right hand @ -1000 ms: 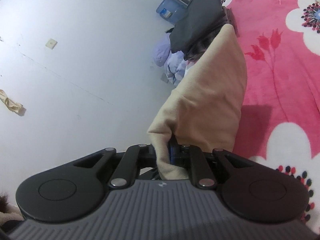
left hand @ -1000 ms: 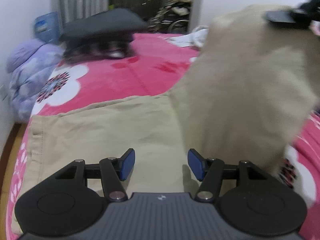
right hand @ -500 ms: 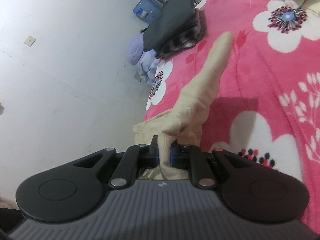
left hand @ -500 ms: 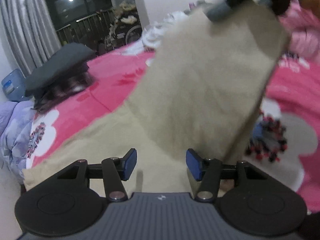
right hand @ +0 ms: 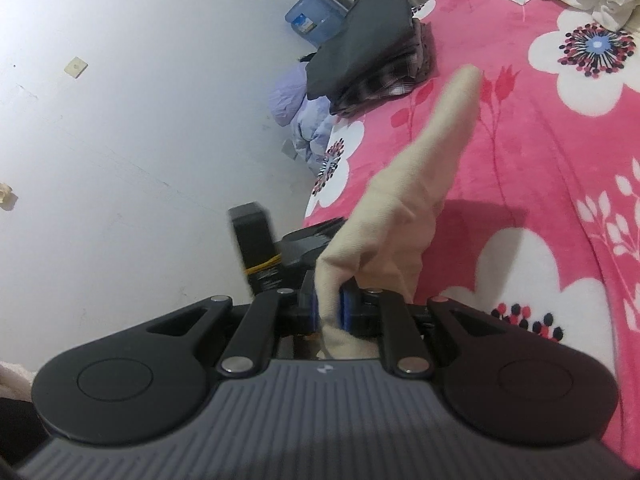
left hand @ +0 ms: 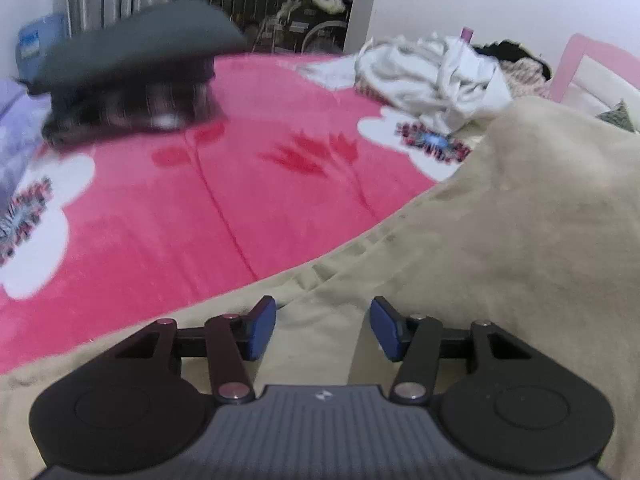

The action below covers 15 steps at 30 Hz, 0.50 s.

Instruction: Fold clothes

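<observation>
A beige garment [left hand: 500,248] lies across the near part of the pink flowered bed cover [left hand: 192,208] in the left wrist view, bulging up at the right. My left gripper [left hand: 322,328] hovers open just over its cloth, nothing between the blue pads. In the right wrist view my right gripper [right hand: 328,310] is shut on an edge of the same beige garment [right hand: 416,184], which stretches away from the jaws in a narrow raised fold above the bed cover [right hand: 560,184]. The left gripper's black body [right hand: 288,248] shows just beyond the right one.
A stack of folded dark and plaid clothes [left hand: 132,76] sits at the far left of the bed. A heap of white laundry [left hand: 432,68] lies at the far right. A lilac quilt [right hand: 304,120] and blue water bottle [right hand: 312,20] stand by the white wall.
The lifted beige cloth has come down from high in front of the left camera to a low bulge at the right. The right gripper stays shut on it; the left gripper now appears beside it.
</observation>
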### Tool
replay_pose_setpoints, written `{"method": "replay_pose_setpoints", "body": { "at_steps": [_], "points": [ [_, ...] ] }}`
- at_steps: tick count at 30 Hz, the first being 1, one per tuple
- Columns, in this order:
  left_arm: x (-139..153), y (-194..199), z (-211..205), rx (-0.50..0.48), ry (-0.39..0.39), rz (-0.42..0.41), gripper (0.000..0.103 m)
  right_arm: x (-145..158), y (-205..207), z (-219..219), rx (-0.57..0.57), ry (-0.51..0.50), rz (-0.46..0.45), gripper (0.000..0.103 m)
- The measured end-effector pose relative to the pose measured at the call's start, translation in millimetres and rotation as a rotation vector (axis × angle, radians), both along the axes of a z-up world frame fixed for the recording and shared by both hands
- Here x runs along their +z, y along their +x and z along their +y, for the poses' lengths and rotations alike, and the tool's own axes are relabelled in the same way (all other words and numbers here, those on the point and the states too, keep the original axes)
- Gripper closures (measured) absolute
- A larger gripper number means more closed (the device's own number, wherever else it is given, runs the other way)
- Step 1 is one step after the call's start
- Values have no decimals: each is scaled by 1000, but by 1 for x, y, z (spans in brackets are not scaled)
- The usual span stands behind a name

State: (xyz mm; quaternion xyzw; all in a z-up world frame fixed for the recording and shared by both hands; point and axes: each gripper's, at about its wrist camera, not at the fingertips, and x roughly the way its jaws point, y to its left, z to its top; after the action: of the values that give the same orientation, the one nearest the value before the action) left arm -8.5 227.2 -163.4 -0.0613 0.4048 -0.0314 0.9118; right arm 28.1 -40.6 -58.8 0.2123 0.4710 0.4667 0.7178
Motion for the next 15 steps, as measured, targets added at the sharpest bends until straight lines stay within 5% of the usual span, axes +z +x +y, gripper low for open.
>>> {"method": "replay_pose_setpoints", "body": {
  "at_steps": [8, 15],
  "points": [
    [23, -52, 47, 176, -138, -32, 45, 0, 2, 22, 51, 50, 1, 90],
    [46, -141, 118, 407, -280, -38, 45, 8, -16, 99, 230, 28, -69, 87]
  ]
}}
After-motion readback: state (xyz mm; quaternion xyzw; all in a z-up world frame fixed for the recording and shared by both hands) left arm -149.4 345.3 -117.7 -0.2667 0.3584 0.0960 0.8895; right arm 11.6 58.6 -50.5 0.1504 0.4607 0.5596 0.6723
